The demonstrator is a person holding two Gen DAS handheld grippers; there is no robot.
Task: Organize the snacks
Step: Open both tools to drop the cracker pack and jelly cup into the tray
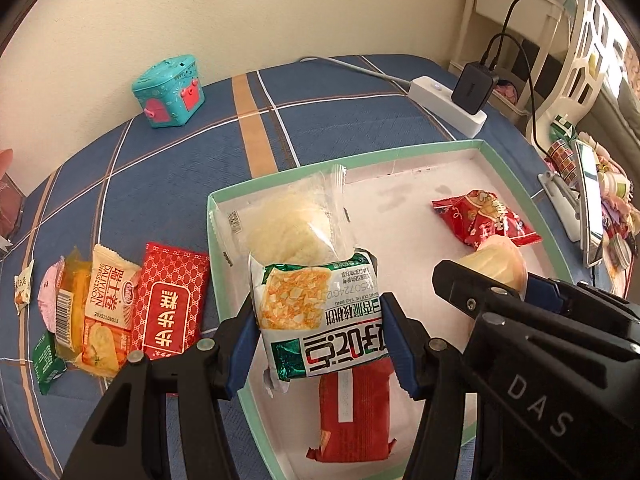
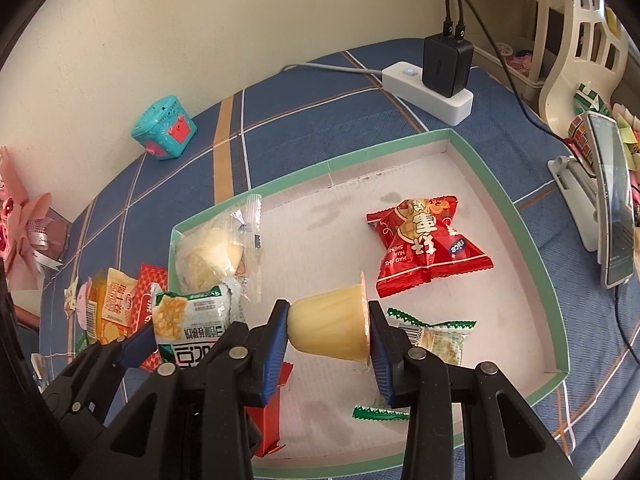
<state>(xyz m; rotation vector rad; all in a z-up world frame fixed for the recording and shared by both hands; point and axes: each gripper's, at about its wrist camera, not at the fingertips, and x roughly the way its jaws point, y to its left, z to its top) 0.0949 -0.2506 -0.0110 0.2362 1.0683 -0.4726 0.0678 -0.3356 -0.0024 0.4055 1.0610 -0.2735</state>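
My left gripper [image 1: 320,332] is shut on a white-and-green biscuit packet [image 1: 320,312], held above the left part of the green-rimmed box [image 1: 400,150]. My right gripper [image 2: 330,336] is shut on a yellow jelly cup [image 2: 332,326], held sideways over the box [image 2: 320,168]. The cup also shows in the left wrist view [image 1: 496,264]. Inside the box lie a clear-wrapped pale cake [image 1: 288,216], a red candy-shaped packet [image 2: 424,248], a red flat packet [image 1: 354,416] and a green-edged clear packet [image 2: 440,340]. Several snack packets [image 1: 104,312] lie on the cloth left of the box.
The table has a blue checked cloth [image 1: 180,160]. A teal toy box [image 1: 168,90] stands at the back by the wall. A white power strip with a black charger [image 1: 460,100] is behind the box. A phone on a stand [image 2: 612,200] and a white basket [image 2: 580,48] are on the right.
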